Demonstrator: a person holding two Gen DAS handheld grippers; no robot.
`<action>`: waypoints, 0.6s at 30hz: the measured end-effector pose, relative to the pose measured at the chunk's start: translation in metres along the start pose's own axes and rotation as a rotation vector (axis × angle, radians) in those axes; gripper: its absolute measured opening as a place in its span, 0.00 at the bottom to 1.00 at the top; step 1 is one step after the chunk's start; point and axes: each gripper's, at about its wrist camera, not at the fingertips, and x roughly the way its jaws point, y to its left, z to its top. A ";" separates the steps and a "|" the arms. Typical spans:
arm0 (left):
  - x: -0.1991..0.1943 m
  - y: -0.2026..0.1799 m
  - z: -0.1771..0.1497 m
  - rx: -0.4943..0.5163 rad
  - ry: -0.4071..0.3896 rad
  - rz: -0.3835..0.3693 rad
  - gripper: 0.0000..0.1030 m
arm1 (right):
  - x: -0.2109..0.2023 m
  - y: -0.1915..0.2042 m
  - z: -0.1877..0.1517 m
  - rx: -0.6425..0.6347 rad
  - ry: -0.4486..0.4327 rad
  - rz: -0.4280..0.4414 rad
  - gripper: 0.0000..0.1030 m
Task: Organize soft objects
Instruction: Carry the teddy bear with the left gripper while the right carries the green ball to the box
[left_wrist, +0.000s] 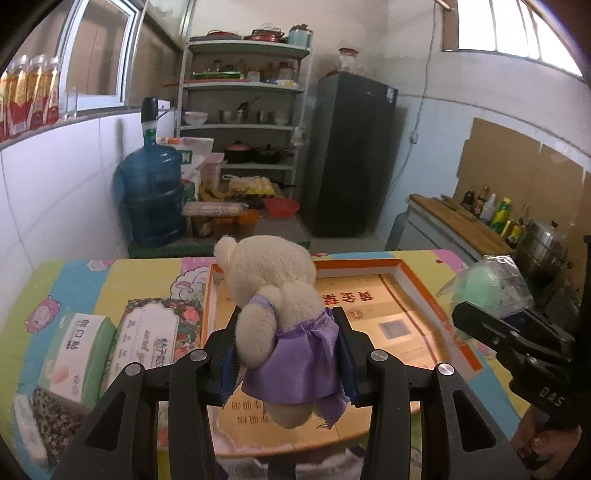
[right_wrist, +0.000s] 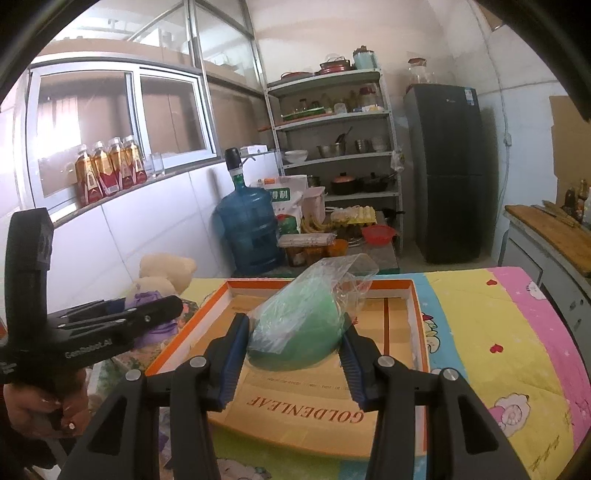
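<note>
Left gripper (left_wrist: 288, 354): jaws closed on the plush bear (left_wrist: 277, 306), pads pressing its purple-skirted body from both sides.
Plush bear: cream, held head-up above the near left part of the box lid (left_wrist: 417, 288), clear of the surface.
Right gripper (right_wrist: 293, 350): jaws closed on the green soft object (right_wrist: 299, 332) wrapped in a clear plastic bag (right_wrist: 343, 273).
Green soft object: held above the middle of the box lid, loose bag end trailing toward the far side.
Box lid: shallow, orange-rimmed, open side up on the table (right_wrist: 498, 332) under both grippers.
Table: covered with a cartoon-print cloth.
Tissue boxes (left_wrist: 122, 347): 2, lying just left of the box lid.
Hand (right_wrist: 40, 406): grips the left gripper's handle, seen at the left edge of the right wrist view.
</note>
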 end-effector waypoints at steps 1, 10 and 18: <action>0.004 0.000 0.000 0.000 0.005 0.004 0.44 | 0.003 -0.002 0.000 0.001 0.004 0.002 0.46; 0.053 -0.002 0.002 -0.026 0.101 0.020 0.44 | 0.039 -0.019 -0.003 0.019 0.075 0.007 0.46; 0.087 -0.007 -0.006 -0.032 0.196 0.006 0.44 | 0.065 -0.031 -0.010 0.050 0.139 0.023 0.46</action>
